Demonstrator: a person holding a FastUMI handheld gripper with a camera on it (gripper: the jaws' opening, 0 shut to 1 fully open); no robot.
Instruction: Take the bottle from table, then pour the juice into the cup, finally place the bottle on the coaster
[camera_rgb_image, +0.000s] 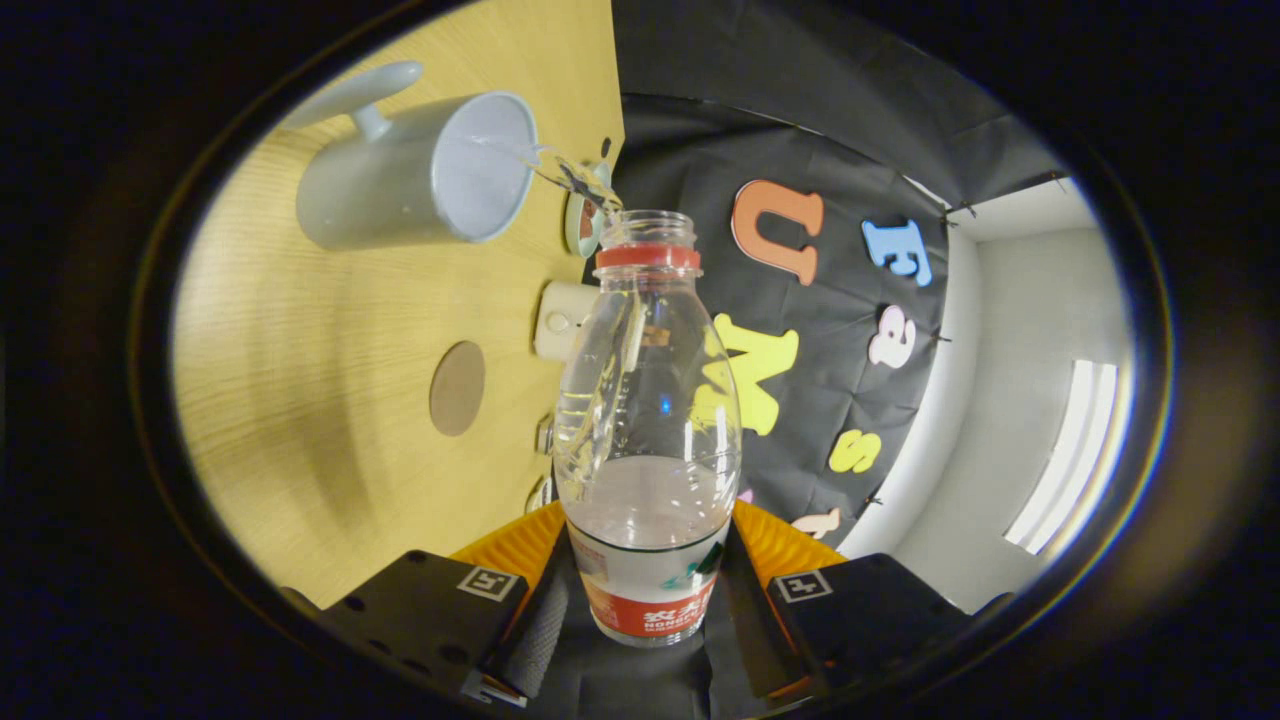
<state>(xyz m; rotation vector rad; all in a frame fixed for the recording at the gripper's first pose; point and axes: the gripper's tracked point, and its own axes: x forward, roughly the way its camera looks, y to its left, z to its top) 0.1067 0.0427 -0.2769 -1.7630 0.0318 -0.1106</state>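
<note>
The tongs (648, 600) are clamped on the bottle (648, 420). One black finger presses on each side of its lower part, by the red and white label. The bottle is clear plastic with a round body and a red ring under its open mouth. It is tipped over sideways above the counter (330, 400). Clear liquid sits in the lower part of the bottle and runs along one side up to the neck.

A thin clear stream (570, 175) leaves the mouth of the bottle and goes into the cup (420, 175). The cup is pale grey and smooth, with a long rounded handle. Its inside looks white, and the stream reaches just past its rim. I cannot tell how much is in it.

The counter is light wood with fine lines in it. A flat round brown coaster (458, 388) lies on it, apart from the cup and beside the bottle's body. A small white boxy thing (562, 320) with rounded corners sits near the counter's edge, just by the bottle's shoulder. A small round thing (585, 215) lies beyond the bottle's mouth; it is partly hidden.
</note>
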